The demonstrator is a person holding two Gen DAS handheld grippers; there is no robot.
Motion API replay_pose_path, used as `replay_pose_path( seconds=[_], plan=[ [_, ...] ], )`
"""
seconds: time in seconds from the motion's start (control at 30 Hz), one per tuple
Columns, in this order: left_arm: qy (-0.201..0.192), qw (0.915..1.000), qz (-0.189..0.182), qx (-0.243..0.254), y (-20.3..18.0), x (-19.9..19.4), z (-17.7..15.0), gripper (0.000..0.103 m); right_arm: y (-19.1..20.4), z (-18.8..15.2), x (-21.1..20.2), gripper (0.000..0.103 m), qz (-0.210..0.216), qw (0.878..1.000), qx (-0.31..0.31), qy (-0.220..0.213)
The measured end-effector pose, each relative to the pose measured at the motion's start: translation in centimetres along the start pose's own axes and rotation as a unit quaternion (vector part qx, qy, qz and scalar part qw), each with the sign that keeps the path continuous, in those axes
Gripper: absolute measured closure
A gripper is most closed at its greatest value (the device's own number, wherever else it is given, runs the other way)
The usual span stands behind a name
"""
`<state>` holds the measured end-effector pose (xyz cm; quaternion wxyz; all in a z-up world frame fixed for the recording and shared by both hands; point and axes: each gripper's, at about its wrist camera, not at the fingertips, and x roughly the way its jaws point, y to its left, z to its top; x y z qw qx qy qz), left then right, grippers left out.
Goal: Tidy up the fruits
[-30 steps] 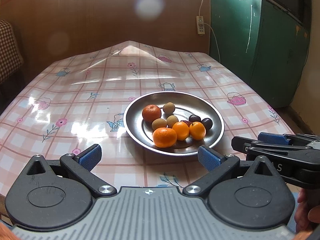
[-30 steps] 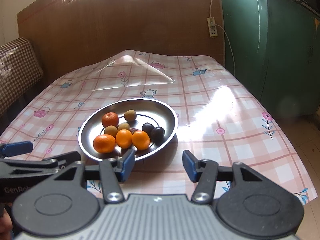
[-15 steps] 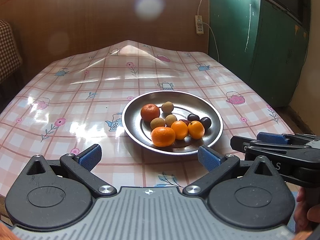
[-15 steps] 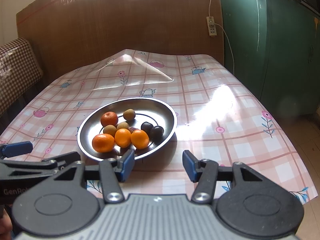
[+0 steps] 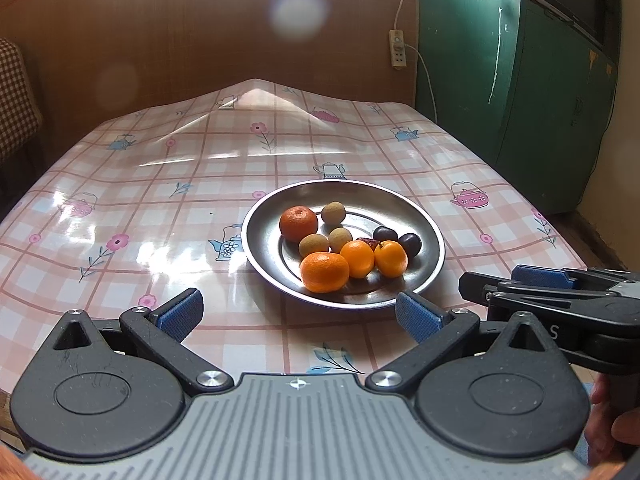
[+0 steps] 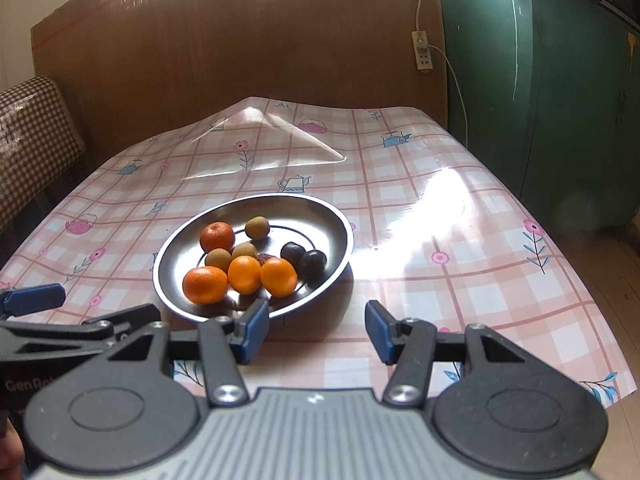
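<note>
A round metal plate [image 5: 428,226] [image 6: 340,232] sits mid-table with a pile of fruit: several orange tangerines [image 5: 324,272] [image 6: 205,285], three tan-green longans [image 5: 333,213] [image 6: 257,227], two dark plums [image 5: 410,244] [image 6: 313,263] and a small red date [image 5: 369,243]. My left gripper [image 5: 298,312] hovers open just short of the plate's near rim, nothing between its blue pads. My right gripper [image 6: 316,330] is also open and empty, at the plate's near right edge. Each gripper shows in the other's view, the right gripper [image 5: 560,292] from the side.
The table wears a glossy pink checked cloth [image 5: 160,200] with teapot and flower prints, bulging at the far middle. A brown wall panel stands behind, a green cabinet [image 5: 540,100] at the right, a checked cushion [image 6: 24,136] at the left.
</note>
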<state>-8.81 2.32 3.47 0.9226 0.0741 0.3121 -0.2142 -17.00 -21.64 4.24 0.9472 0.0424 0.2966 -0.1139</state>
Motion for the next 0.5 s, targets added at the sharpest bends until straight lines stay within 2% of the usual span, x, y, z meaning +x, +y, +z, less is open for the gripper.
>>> replay_pose_path(
  seconds=[0.5],
  plan=[
    [0.009,0.9999,-0.004,-0.007,-0.02,0.40,0.00,0.000,0.09,-0.33,0.37,0.048,-0.002,1.000,0.001,0.004]
  ],
)
